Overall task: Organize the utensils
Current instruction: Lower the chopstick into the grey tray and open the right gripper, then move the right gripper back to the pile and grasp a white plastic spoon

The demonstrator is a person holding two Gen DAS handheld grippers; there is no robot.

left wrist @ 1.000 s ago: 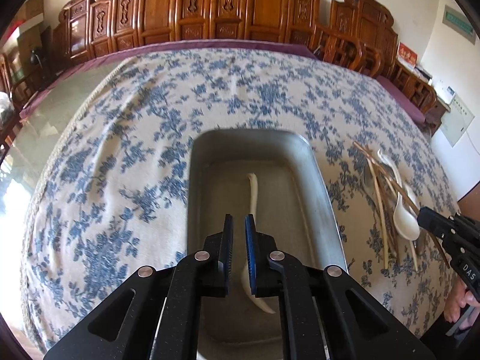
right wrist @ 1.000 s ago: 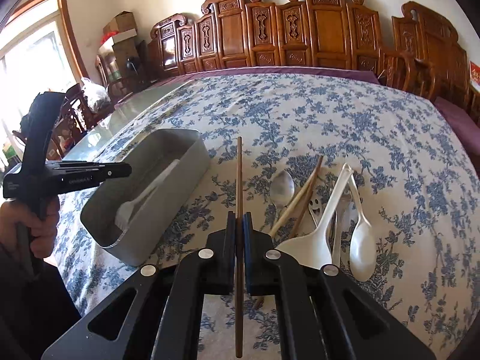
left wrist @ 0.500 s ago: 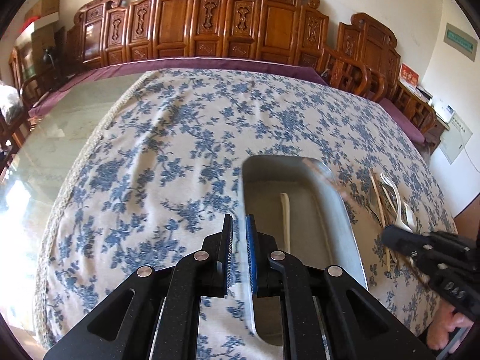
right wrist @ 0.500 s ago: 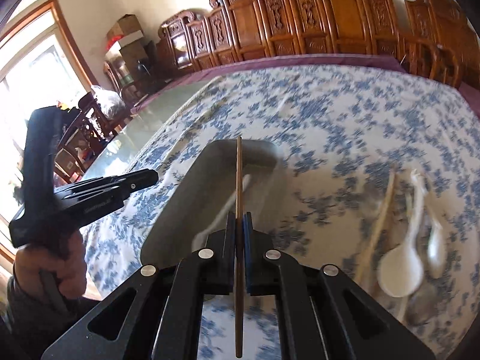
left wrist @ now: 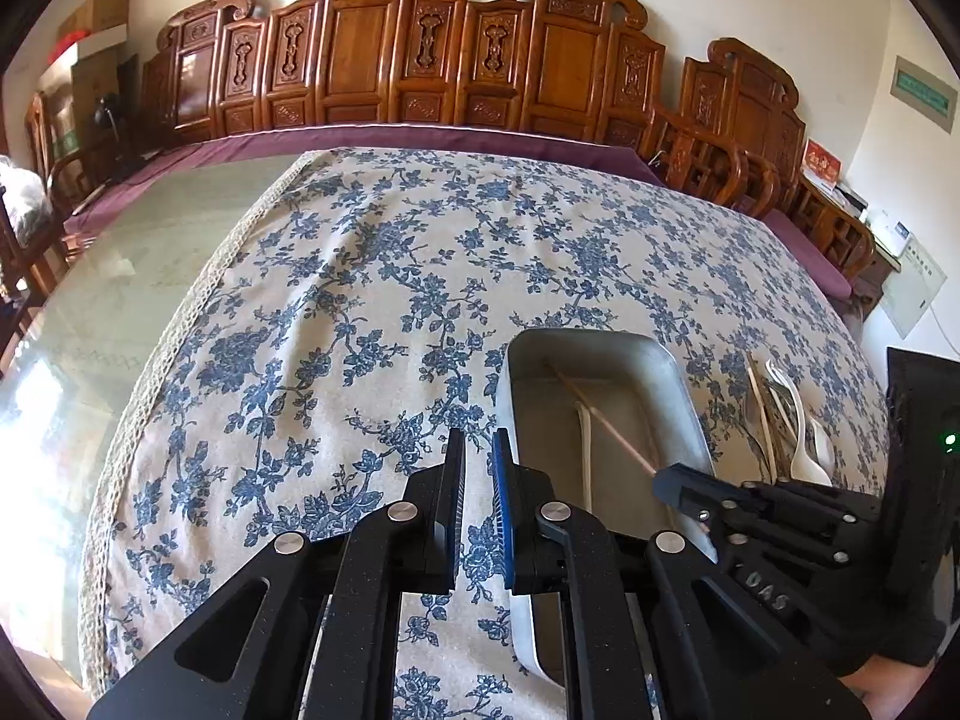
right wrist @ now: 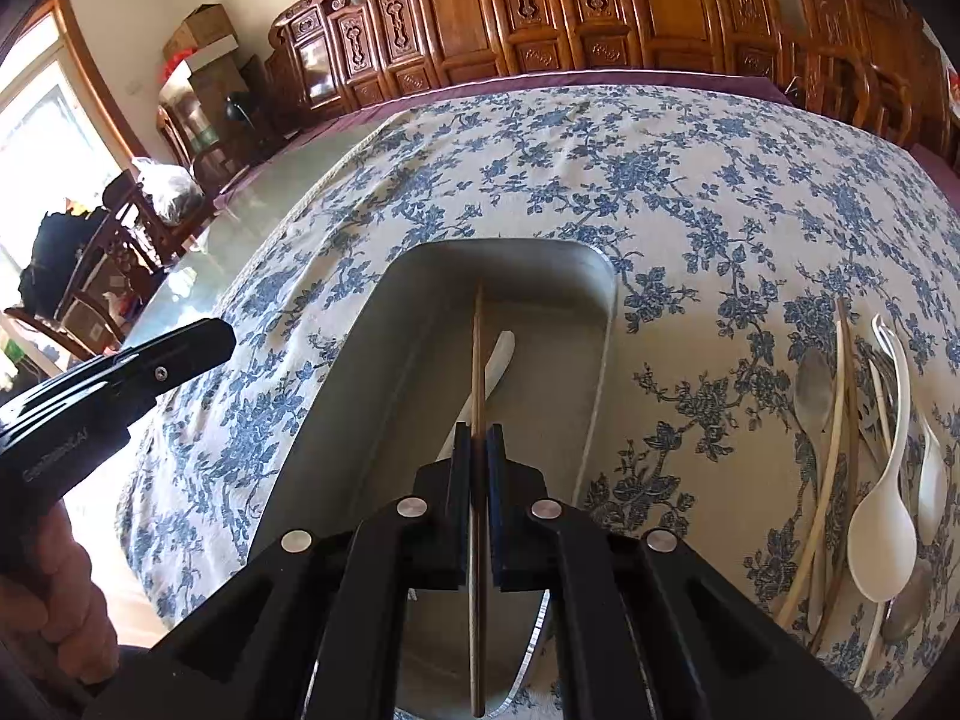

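Observation:
A grey metal tray (right wrist: 603,324) lies on the flowered tablecloth, with a white spoon (right wrist: 501,354) inside. My right gripper (right wrist: 478,438) is shut on a wooden chopstick (right wrist: 477,348) and holds it lengthwise over the tray; its tip reaches toward the far end. In the left wrist view the tray (left wrist: 684,384) is at right, with the chopstick (left wrist: 606,420) slanting down into it from my right gripper (left wrist: 678,483). My left gripper (left wrist: 478,468) hangs nearly shut and empty over the cloth just left of the tray's rim.
A pile of loose utensils lies right of the tray: white spoons (right wrist: 882,528), a metal spoon (right wrist: 813,384), chopsticks (right wrist: 840,396) and a fork. Carved wooden chairs (left wrist: 420,54) line the table's far side. Bare glass tabletop (left wrist: 102,276) shows left of the cloth.
My right gripper has carried the chopstick left from the utensil pile to over the tray and lowered it inside. My left gripper has moved left, off the tray to beside its rim.

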